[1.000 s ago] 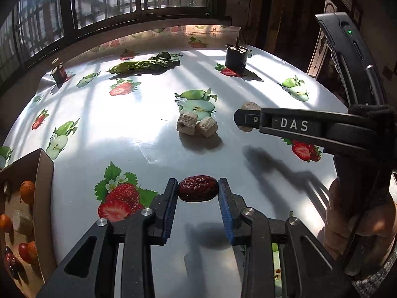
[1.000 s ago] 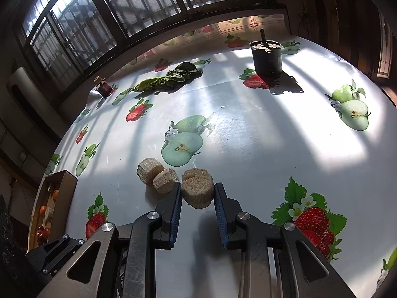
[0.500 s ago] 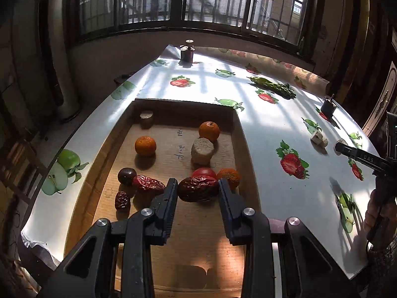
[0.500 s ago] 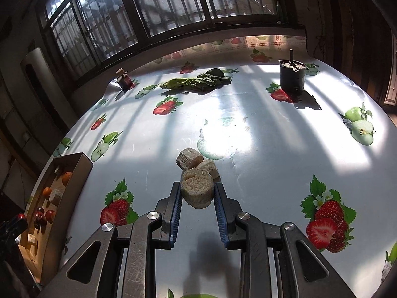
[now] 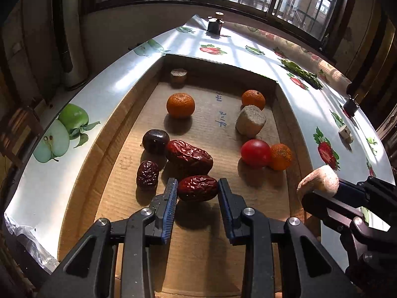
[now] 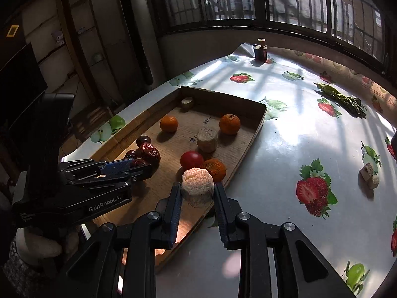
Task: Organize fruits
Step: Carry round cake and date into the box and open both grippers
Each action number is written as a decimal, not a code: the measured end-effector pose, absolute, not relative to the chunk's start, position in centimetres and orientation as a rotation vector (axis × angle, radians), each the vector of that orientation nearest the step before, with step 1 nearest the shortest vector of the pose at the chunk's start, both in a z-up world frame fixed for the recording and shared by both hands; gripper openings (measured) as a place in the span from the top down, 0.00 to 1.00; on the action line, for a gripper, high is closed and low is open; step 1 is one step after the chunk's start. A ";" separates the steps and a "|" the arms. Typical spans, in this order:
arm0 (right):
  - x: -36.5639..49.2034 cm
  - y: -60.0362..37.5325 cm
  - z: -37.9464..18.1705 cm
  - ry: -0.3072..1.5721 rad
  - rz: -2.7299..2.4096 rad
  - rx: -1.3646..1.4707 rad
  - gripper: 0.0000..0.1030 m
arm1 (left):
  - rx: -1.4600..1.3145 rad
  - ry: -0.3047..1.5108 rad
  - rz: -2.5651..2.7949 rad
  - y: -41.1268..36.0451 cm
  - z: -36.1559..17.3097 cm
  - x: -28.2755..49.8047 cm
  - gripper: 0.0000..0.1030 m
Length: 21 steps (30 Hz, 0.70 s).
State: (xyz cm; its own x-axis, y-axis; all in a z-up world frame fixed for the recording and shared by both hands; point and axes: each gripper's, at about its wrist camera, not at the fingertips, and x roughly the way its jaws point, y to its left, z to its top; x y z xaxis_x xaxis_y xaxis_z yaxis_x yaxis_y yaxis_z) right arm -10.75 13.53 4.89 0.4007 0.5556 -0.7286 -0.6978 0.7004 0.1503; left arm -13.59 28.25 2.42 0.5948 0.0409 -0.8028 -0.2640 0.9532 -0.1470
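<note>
Left tongs (image 5: 197, 190): clamped on red date (image 5: 197, 188), held above floor of cardboard tray (image 5: 104, 154), just in front of loose dates. Right tongs (image 6: 197, 190): clamped on pale cylindrical piece (image 6: 197, 185), over tray's right wall at worktop (image 6: 285, 164) edge.

Round table (image 6: 285, 154) under glossy cloth printed with strawberries and apples. Directly beneath and ahead of both sets of jaws, a shallow cardboard tray (image 5: 285, 114) of fruit. Far ahead, near the window edge, a small dark jar (image 6: 260, 51). Right of the right jaws, two pale cut chunks (image 6: 369, 176); farther off, leafy greens (image 6: 342, 100).
</note>
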 end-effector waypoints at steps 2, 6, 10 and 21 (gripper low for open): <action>-10.9 14.6 4.0 0.859 0.806 -0.214 0.72 | -0.287 0.915 0.175 28.7 2.5 -13.7 0.69; -10.7 15.7 2.6 0.864 0.782 -0.267 0.72 | -0.329 0.902 0.189 29.6 2.8 -14.2 0.65; -10.5 15.8 2.3 0.850 0.759 -0.280 0.72 | -0.363 0.869 0.193 29.9 3.9 -15.1 0.53; -10.7 13.3 4.3 0.805 0.728 -0.217 0.59 | -0.317 0.777 0.205 27.5 7.9 -17.4 0.21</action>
State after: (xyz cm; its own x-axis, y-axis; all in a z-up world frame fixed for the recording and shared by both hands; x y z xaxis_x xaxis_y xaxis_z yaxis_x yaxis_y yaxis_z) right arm -10.68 13.34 4.34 0.4689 0.5091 -0.7218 -0.6666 0.7401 0.0890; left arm -17.37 27.50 7.95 0.6966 0.0645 -0.7145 -0.2962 0.9330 -0.2046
